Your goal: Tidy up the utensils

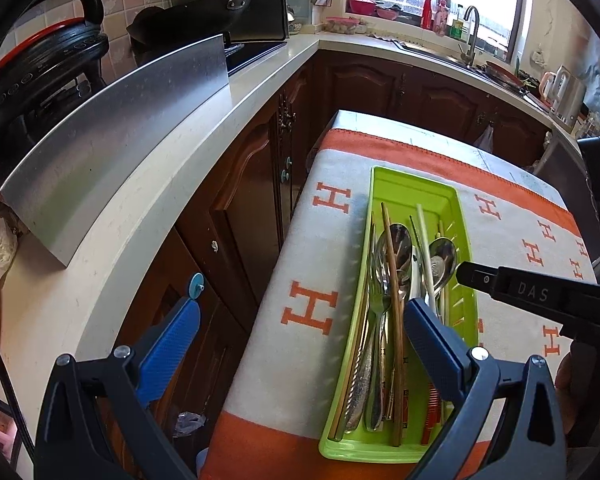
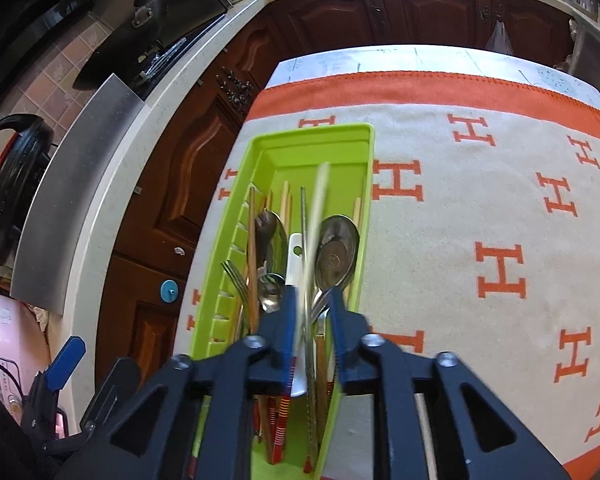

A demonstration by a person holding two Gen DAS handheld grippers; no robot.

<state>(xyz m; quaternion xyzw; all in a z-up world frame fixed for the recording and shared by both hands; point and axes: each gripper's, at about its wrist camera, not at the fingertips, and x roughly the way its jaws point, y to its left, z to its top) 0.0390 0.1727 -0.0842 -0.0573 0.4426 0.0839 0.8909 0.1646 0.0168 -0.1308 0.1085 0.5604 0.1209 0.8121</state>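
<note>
The near end of the lime-green plastic cutlery tray (image 2: 260,148) is hidden behind the dark frame of the right tongs (image 2: 312,300), which also covers the handle ends of the utensils in it. A pale, thin chopstick (image 2: 320,196) rising from between those tongs is smeared by motion blur; whether the pads touch it cannot be told. In the left wrist view, the left tongs (image 1: 300,320) cover the tray's near right corner, and the orange-and-cream H-patterned cloth (image 1: 312,308) runs off the bottom edge.
</note>
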